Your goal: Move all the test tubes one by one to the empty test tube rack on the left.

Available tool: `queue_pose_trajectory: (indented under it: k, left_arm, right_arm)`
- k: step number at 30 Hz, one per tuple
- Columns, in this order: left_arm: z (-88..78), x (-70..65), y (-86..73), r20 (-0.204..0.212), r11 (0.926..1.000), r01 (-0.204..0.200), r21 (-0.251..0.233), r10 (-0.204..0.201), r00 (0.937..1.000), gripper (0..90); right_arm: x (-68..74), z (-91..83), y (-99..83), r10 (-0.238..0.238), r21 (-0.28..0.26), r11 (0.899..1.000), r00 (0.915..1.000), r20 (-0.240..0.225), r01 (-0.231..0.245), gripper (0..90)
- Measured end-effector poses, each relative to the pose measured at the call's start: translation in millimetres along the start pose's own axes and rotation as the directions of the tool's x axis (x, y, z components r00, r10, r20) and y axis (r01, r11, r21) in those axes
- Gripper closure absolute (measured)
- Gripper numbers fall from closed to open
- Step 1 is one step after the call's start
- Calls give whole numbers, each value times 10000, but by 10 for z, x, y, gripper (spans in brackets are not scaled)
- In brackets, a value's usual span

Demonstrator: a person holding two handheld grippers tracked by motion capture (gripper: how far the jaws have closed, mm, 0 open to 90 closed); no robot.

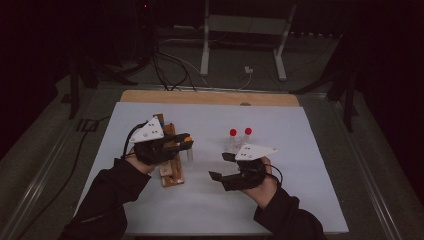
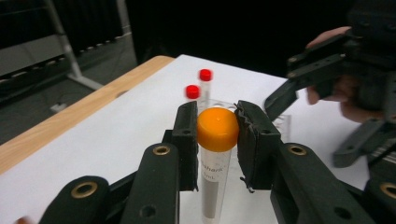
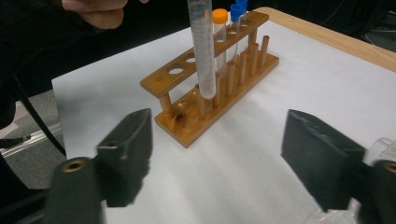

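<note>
High view is showing the left gripper [image 1: 184, 143] clamping an orange-capped tube [image 2: 215, 158] by its cap, the tube hanging upright just beside the wooden rack [image 1: 170, 160] near the table's left edge. Across the rack's right side, the right gripper [image 1: 220, 166] is waiting with jaws wide and empty. The tube's long axis is standing vertical, so lowering it into a rack hole [image 3: 176, 71] looks likeliest.
</note>
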State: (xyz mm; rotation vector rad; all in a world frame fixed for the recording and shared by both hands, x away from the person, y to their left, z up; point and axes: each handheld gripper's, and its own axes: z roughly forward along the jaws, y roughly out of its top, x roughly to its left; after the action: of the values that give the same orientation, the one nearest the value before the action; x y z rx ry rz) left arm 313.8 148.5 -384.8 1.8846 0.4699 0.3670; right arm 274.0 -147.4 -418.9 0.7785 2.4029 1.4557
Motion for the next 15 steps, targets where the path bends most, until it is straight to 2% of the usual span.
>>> queue_pose_trajectory:
  k: [3, 8, 11, 15]
  left_arm:
    - [-78, 65, -7, -311, 10000, 73, -25, -73, 9995, 718]
    - [-211, 173, -16, -783, 9996, 250, -127, -259, 9966, 718]
    - [-273, 224, -28, -1055, 9995, 264, -154, -279, 9940, 718]
    - [-355, 304, -48, -1399, 9991, 369, -198, -393, 9894, 718]
  right_arm:
    - [14, 2, 0, -21, -27, 10000, 9998, 197, 22, 145]
    - [7, -11, 9, 220, -240, 9995, 9991, 367, -211, 29]
    - [2, -15, 10, 299, -300, 9991, 9984, 479, -285, 0]
    - [-3, -18, 4, 299, -318, 9991, 9988, 395, -287, 0]
